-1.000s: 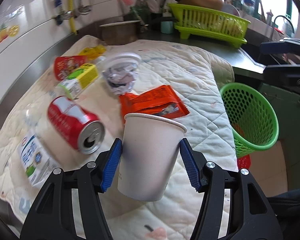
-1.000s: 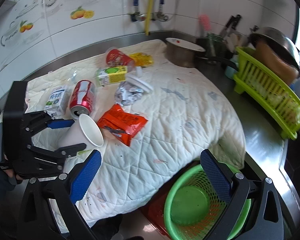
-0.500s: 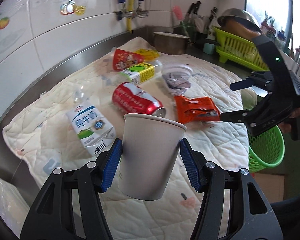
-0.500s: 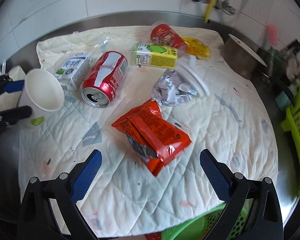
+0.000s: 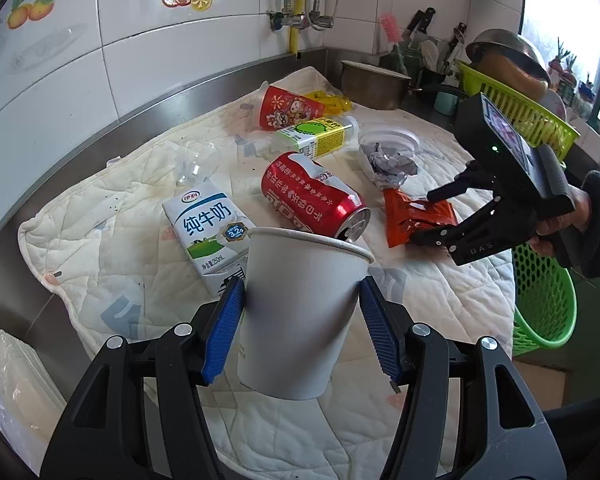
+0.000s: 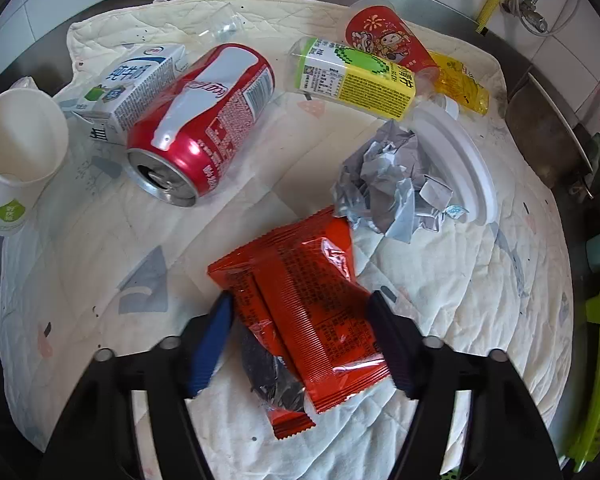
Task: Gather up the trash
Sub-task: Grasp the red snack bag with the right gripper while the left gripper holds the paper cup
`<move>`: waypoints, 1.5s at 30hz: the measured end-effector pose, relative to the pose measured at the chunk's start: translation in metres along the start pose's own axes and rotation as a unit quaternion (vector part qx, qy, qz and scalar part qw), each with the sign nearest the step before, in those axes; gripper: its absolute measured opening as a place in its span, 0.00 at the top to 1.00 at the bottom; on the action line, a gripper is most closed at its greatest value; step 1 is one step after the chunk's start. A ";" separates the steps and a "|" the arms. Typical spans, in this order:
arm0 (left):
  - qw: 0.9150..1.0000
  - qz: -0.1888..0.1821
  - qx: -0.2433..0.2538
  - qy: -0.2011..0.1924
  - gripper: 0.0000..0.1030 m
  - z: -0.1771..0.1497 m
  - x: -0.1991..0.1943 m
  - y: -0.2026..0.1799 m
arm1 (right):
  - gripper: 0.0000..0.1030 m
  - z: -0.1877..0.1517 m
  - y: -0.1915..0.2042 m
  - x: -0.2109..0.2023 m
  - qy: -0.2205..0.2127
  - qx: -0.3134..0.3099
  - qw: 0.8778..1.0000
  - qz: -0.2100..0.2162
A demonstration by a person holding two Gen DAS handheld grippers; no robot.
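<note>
My left gripper (image 5: 302, 330) is shut on a white paper cup (image 5: 300, 312), held upright above the quilted cloth (image 5: 112, 248); the cup also shows in the right wrist view (image 6: 20, 148). My right gripper (image 6: 300, 340) is open, its jaws either side of an orange-red snack wrapper (image 6: 304, 300) lying on the cloth; the wrapper also shows in the left wrist view (image 5: 412, 216). Behind lie a red soda can (image 6: 204, 116), a milk carton (image 6: 136, 84), a yellow-green carton (image 6: 356, 76), a red printed cup (image 6: 384, 40) and crumpled grey paper (image 6: 388, 184).
A green mesh basket (image 5: 544, 300) stands low beside the counter at right. A white lid (image 6: 460, 160), a yellow wrapper (image 6: 460, 80), a metal pot (image 5: 376, 84) and a lime dish rack (image 5: 520, 108) sit toward the back. The tiled wall with pipes runs behind.
My right gripper has come down over the orange-red wrapper, which now lies between its narrowed jaws. My left gripper has kept hold of the cup and swung left, away from the basket.
</note>
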State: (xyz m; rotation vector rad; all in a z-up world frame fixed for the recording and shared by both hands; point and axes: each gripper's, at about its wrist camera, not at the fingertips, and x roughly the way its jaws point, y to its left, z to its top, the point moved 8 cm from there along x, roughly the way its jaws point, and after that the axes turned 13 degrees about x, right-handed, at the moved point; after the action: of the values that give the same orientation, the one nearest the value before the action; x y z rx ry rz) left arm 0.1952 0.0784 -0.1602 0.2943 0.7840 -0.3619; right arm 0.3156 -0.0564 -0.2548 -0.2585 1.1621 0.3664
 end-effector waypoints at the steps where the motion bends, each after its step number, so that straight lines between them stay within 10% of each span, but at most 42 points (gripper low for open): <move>1: 1.000 -0.001 0.000 0.000 0.43 0.001 0.000 -0.001 | 0.53 -0.002 0.000 -0.002 -0.001 0.004 1.000 0.001; 6: 1.000 -0.007 0.007 -0.006 0.43 0.007 0.002 -0.009 | 0.77 -0.016 0.002 -0.015 -0.006 0.034 0.999 0.021; 11: 1.000 -0.013 0.015 -0.013 0.43 0.015 0.000 -0.020 | 0.79 -0.025 0.002 -0.020 -0.015 0.061 0.997 0.034; 16: 1.000 -0.018 0.017 -0.015 0.43 0.015 -0.003 -0.025 | 0.28 -0.018 0.001 -0.031 -0.042 0.055 0.997 0.030; 29: 1.000 -0.014 -0.003 -0.008 0.43 0.003 -0.002 -0.005 | 0.17 0.010 -0.006 0.017 0.043 -0.036 0.998 0.041; 36: 1.000 -0.013 -0.005 -0.009 0.43 0.006 -0.001 -0.001 | 0.52 0.003 -0.014 0.011 0.048 0.000 0.997 0.067; 45: 0.999 -0.033 0.018 -0.018 0.44 0.023 0.000 -0.026 | 0.67 -0.028 -0.020 -0.028 -0.005 0.074 0.993 0.087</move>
State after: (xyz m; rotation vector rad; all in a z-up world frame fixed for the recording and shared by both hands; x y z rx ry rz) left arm 0.1985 0.0459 -0.1483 0.2948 0.7529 -0.4422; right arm 0.2904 -0.0896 -0.2398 -0.0261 1.1983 0.4310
